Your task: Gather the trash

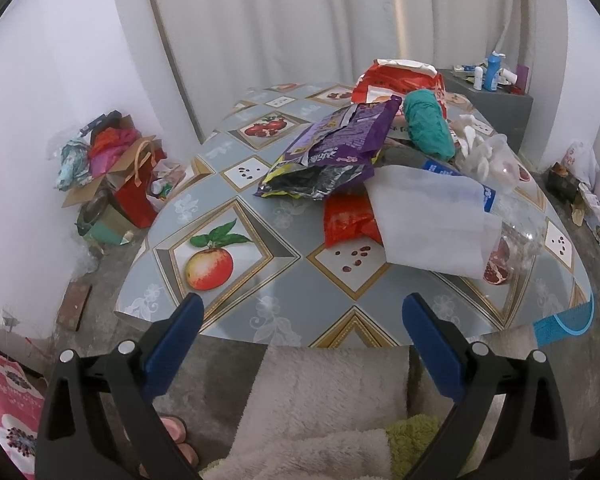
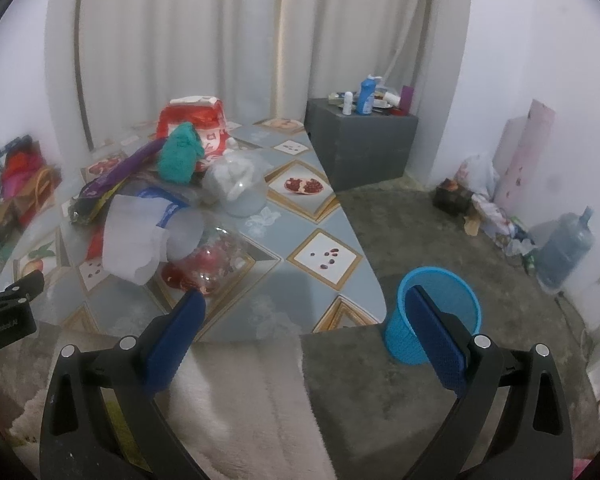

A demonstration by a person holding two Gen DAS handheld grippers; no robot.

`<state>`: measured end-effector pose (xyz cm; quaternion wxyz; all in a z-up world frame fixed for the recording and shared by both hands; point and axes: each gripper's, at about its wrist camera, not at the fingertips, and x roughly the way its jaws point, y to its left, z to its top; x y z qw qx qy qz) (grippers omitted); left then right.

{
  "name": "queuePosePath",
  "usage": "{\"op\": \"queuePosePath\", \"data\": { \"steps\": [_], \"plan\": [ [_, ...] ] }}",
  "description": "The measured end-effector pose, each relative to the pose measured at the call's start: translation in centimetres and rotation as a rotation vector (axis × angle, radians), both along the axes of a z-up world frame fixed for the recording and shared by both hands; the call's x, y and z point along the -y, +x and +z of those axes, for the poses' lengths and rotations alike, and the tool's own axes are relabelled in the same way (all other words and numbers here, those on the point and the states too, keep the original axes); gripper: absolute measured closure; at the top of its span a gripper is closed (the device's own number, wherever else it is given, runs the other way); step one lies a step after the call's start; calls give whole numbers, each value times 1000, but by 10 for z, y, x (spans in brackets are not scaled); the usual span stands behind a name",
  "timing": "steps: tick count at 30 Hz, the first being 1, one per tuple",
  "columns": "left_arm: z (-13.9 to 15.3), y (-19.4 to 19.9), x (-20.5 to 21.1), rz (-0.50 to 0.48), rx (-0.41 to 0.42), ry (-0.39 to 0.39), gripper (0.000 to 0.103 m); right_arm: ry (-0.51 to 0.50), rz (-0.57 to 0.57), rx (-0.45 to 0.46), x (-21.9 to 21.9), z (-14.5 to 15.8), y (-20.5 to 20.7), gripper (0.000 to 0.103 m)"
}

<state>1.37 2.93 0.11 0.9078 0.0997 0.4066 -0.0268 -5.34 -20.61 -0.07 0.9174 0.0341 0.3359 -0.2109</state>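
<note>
A heap of trash lies on the round patterned table (image 1: 260,288): a purple snack bag (image 1: 332,148), an orange wrapper (image 1: 350,218), a white paper sheet (image 1: 432,220), a teal crumpled bag (image 1: 426,124), a red-and-white bag (image 1: 400,76) and clear plastic (image 1: 496,156). The right wrist view shows the same heap, with the white sheet (image 2: 140,232), a clear bottle (image 2: 216,260) and a clear cup (image 2: 236,184). A blue mesh bin (image 2: 434,316) stands on the floor by the table's right edge. My left gripper (image 1: 300,320) hangs open at the table's near edge. My right gripper (image 2: 304,312) is open too, empty.
A grey cabinet (image 2: 364,144) with bottles stands behind the table. Bags and boxes (image 1: 112,168) pile up on the floor at left. A water jug (image 2: 568,244) and clutter sit by the right wall. A fuzzy blanket (image 1: 324,400) covers the person's lap below the grippers.
</note>
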Motion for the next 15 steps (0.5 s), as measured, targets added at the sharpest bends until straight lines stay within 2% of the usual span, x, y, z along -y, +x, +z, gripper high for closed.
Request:
{"op": "queuePosePath", "data": {
  "steps": [15],
  "plan": [
    [0,1,0,-1,-4,1,6,7,5,-4,2,1,-2,8]
  ]
}}
